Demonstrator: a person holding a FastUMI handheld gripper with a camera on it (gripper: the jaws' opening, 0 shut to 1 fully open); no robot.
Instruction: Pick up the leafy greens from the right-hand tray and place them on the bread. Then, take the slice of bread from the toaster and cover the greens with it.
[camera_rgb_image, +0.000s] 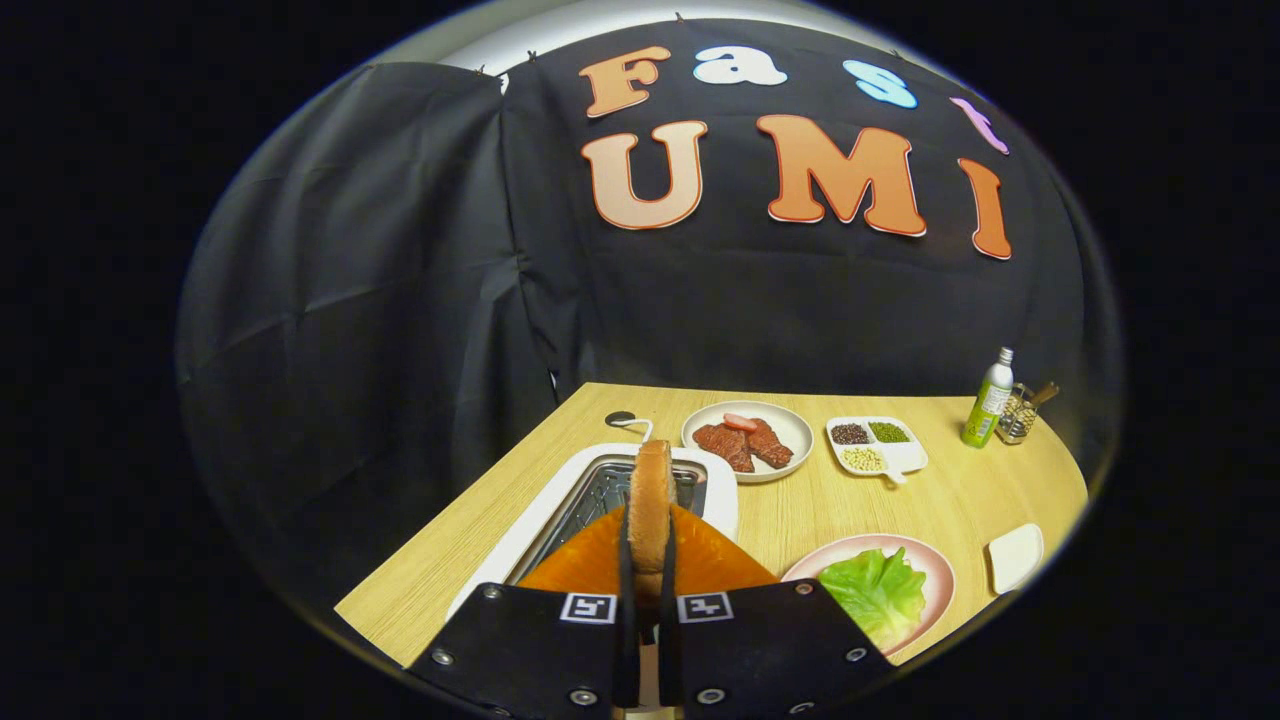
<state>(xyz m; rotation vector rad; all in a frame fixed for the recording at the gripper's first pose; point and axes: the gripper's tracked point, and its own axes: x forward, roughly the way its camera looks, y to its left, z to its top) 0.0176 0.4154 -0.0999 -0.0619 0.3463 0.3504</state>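
The gripper (648, 560), fingers clamped on a bread slice (651, 505), hangs above the toaster (610, 495). Ahead, a meat plate (748, 440) and divided dish (878, 445) crowd the table's (960, 490) far edge; bare wood lies between them and the greens plate (880, 590).

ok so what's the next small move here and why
Probably carry the bread slice over toward the pink plate: the tool is shut on it edge-on above the toaster, and the leafy greens already lie there uncovered.

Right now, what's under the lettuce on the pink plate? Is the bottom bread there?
The lettuce leaf lies on the pink plate. Plate rim shows around it; whatever is beneath the leaf is covered, so I cannot confirm bread there. The tongs are shut on the bread slice, edge-on.
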